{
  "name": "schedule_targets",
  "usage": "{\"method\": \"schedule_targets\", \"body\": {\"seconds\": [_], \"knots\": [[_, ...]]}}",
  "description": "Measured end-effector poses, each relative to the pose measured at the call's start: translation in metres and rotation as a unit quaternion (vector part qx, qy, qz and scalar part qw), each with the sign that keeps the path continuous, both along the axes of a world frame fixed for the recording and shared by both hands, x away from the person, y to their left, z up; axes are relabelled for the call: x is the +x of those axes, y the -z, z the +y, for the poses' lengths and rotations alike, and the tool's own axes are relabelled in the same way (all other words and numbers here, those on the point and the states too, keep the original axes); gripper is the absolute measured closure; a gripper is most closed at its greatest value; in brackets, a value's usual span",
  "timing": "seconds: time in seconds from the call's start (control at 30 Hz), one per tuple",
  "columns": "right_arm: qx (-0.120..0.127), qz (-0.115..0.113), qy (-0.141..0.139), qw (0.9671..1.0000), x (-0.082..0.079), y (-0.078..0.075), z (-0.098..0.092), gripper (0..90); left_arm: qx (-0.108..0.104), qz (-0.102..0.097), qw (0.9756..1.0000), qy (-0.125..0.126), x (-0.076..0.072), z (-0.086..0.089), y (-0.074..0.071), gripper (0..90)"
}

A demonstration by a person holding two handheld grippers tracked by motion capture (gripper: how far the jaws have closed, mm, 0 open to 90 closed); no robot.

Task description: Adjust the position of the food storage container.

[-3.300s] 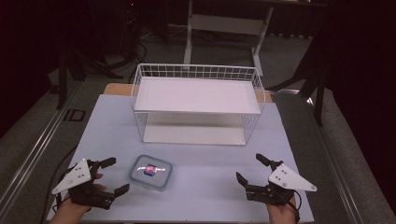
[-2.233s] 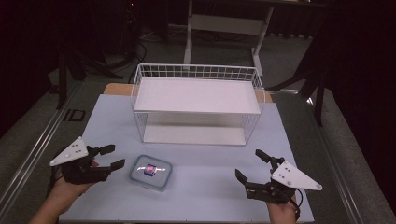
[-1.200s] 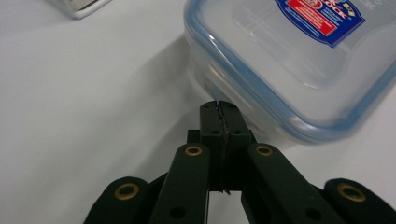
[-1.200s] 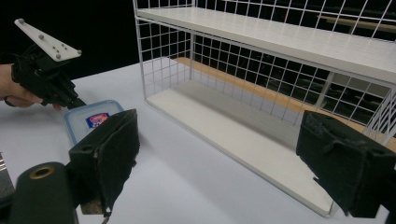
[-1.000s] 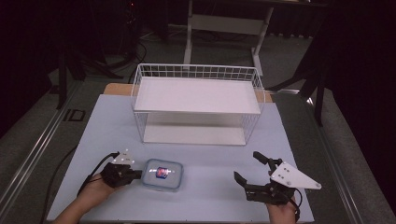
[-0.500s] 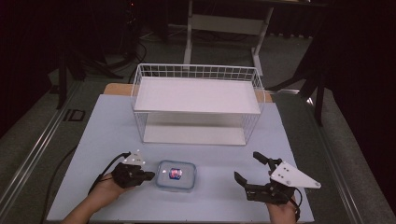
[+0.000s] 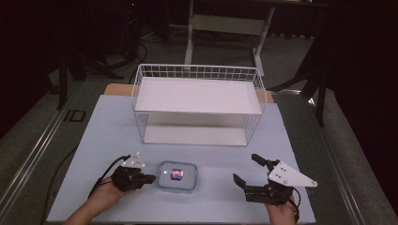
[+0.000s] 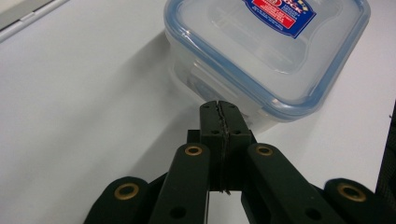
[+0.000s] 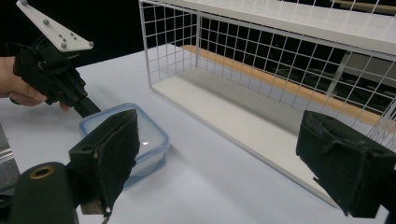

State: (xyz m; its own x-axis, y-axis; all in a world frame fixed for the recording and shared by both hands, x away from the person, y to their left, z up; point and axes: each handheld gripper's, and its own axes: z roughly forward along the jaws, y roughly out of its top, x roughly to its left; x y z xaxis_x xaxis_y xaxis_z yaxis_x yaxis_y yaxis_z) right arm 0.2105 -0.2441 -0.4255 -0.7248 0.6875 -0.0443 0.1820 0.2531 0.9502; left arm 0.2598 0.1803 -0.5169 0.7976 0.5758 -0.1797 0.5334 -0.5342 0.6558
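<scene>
Two grippers, one lidded box near the front edge of the table.

One clear plastic box (image 7: 177,176) with a blue-rimmed lid and a red-and-blue label sat on the pale table (image 7: 103,122) near its front edge, left of the middle; whether anything lay inside could not be told through the cloudy walls. The left gripper (image 8: 218,108) had its jaws pressed fully together, gripping nothing, with their tips at the box's side wall. The right gripper (image 7: 246,170) rested near the front right corner, jaws spread wide and empty, well apart from the box. Behind, towards the far edge, the white wire shelf (image 7: 199,103) stood with both boards bare. A closed-jaw push looked risky: the narrow tip could slide off the rounded wall or spin the box askew.
</scene>
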Motion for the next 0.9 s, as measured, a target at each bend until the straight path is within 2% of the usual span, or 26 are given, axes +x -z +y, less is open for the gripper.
{"method": "schedule_targets", "body": {"seconds": [0.13,0.47,0.6,0.9], "knots": [[-0.001,-0.001,0.0,1.0,0.0,0.0,0.0,13.3,0.001,0.001,1.0,0.001,0.001,-0.005,0.001,90.0],[-0.002,-0.002,-0.001,1.0,0.0,0.0,0.001,13.3,0.0,0.01,0.9997,0.023,0.006,-0.027,0.001,90.0],[0.009,-0.002,0.01,0.9999,0.001,0.001,-0.002,12.8,0.003,0.01,0.9991,0.041,0.009,-0.042,0.001,90.0],[0.002,0.003,0.014,0.9999,0.004,0.003,-0.005,13.0,0.004,0.013,0.9981,0.061,0.016,-0.067,0.003,90.0]]}}
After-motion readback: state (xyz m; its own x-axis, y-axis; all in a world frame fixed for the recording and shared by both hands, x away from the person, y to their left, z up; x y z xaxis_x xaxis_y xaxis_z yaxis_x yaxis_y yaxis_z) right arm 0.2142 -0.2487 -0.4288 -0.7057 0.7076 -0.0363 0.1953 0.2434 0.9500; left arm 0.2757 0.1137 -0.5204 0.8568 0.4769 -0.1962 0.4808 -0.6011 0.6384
